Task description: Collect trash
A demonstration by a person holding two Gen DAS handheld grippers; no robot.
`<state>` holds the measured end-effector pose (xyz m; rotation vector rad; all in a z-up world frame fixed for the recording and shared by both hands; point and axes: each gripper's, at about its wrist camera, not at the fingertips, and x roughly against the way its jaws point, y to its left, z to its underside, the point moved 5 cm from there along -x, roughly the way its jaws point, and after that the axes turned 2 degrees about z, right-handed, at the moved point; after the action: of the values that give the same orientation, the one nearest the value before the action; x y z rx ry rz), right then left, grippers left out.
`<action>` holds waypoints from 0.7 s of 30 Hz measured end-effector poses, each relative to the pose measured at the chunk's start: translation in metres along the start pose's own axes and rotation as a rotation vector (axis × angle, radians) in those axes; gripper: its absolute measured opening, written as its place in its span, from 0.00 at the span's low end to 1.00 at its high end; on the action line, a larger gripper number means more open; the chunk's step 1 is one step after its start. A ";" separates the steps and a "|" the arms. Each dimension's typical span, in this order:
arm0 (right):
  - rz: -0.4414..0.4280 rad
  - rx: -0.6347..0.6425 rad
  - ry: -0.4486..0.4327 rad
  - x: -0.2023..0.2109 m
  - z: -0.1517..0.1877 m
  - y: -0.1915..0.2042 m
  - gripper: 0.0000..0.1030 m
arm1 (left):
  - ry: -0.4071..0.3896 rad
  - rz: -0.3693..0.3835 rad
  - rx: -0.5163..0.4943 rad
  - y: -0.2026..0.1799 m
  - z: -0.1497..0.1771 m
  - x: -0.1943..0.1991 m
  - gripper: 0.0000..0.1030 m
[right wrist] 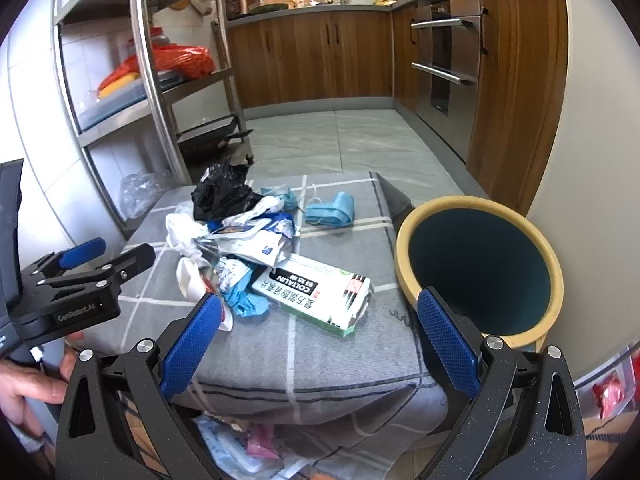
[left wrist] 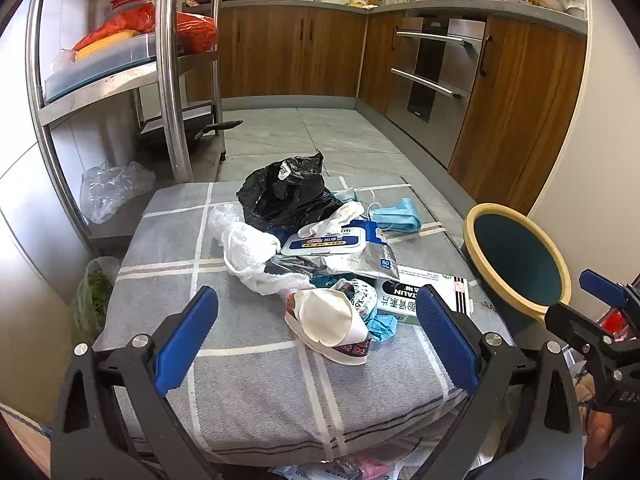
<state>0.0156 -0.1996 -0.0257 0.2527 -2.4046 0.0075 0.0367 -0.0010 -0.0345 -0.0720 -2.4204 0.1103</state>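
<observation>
A pile of trash lies on a grey checked cloth [left wrist: 248, 368] over a low table: a black plastic bag [left wrist: 286, 194], a white bag [left wrist: 250, 254], a wet-wipes pack [left wrist: 332, 248], a white and green medicine box [right wrist: 316, 294], a crushed paper cup [left wrist: 328, 322], a blue face mask [right wrist: 332, 210]. A dark bin with a cream rim [right wrist: 480, 266] stands at the table's right edge. My left gripper [left wrist: 316, 336] is open, just short of the paper cup. My right gripper [right wrist: 320, 330] is open, near the medicine box.
A steel shelf rack [left wrist: 168, 68] with red bags stands to the left. Clear plastic bags [left wrist: 112, 192] lie on its lower shelf. Wooden kitchen cabinets [left wrist: 288, 48] and an oven [left wrist: 432, 76] line the far side. More wrappers [right wrist: 240, 440] lie under the table's front edge.
</observation>
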 end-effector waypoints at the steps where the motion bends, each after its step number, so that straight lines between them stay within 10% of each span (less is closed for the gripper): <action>1: 0.001 -0.002 0.000 0.000 0.000 0.000 0.95 | 0.001 -0.001 -0.001 0.000 0.000 0.000 0.94; 21: -0.011 -0.001 -0.008 0.002 -0.001 0.000 0.95 | 0.009 -0.013 -0.006 0.000 0.002 -0.003 0.94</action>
<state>0.0143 -0.1998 -0.0239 0.2654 -2.4108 0.0002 0.0379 -0.0017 -0.0380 -0.0596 -2.4118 0.0966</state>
